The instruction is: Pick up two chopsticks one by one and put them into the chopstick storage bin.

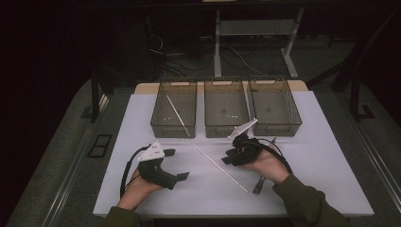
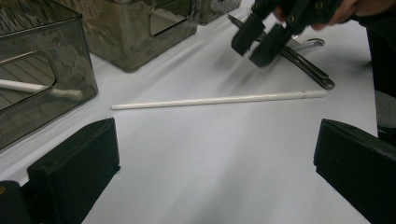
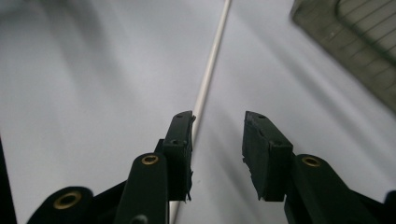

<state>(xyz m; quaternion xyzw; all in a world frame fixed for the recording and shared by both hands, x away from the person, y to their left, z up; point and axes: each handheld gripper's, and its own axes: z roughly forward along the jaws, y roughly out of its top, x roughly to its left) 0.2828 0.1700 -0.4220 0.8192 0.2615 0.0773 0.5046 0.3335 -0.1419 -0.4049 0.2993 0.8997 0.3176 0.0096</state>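
Note:
A long white stick [image 1: 220, 168] lies slantwise on the white mat [image 1: 307, 156] between my two grippers. In the left gripper view, that stick [image 2: 219, 99] lies across the mat beyond the wide open, empty jaws of my left gripper [image 2: 217, 140]. The left gripper [image 1: 176, 164] rests low at the front left. My right gripper [image 1: 228, 157] hovers just over the stick's middle, jaws partly apart. Seen from the right gripper [image 3: 218, 123], the stick [image 3: 210, 70] runs up from beside the left jaw, and no pad presses on it.
Three dark see-through bins [image 1: 226, 113] stand in a row at the back of the mat; the left one [image 1: 174, 109] holds another white stick [image 1: 178, 115]. Metal tongs [image 1: 263, 177] lie to the right of the person's right hand. The mat's edge runs close behind both forearms.

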